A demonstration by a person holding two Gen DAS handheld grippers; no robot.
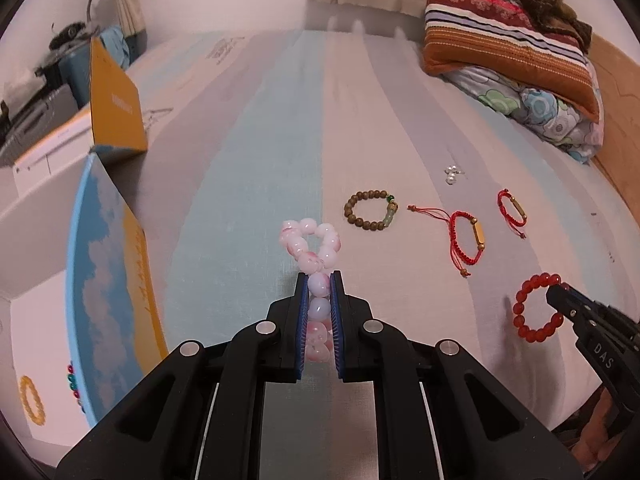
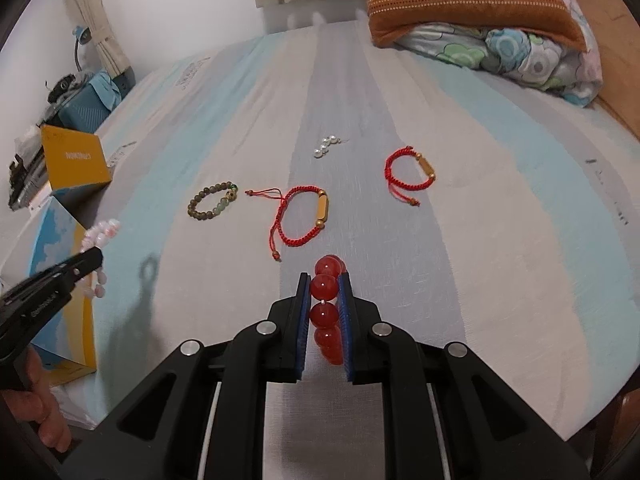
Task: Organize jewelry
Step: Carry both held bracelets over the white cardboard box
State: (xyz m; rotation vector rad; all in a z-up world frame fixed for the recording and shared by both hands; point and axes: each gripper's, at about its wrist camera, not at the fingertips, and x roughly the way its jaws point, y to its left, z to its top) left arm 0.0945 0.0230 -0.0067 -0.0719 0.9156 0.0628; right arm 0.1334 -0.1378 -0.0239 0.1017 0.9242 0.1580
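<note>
My left gripper (image 1: 319, 280) is shut on a pink bead bracelet (image 1: 312, 246) and holds it above the striped bed; it also shows in the right wrist view (image 2: 100, 236). My right gripper (image 2: 325, 280) is shut on a red bead bracelet (image 2: 328, 280), which also shows in the left wrist view (image 1: 538, 306). On the bed lie a brown bead bracelet (image 2: 212, 200), two red cord bracelets (image 2: 304, 216) (image 2: 408, 172) and a pearl piece (image 2: 326, 146). An open blue and yellow box (image 1: 108, 280) stands at the left, holding a yellow bracelet (image 1: 32, 400).
Pillows and a folded quilt (image 1: 520, 60) lie at the far right of the bed. The box's upright yellow lid (image 1: 114, 100) stands at the bed's left edge. A wooden bed frame (image 1: 616, 120) runs along the right.
</note>
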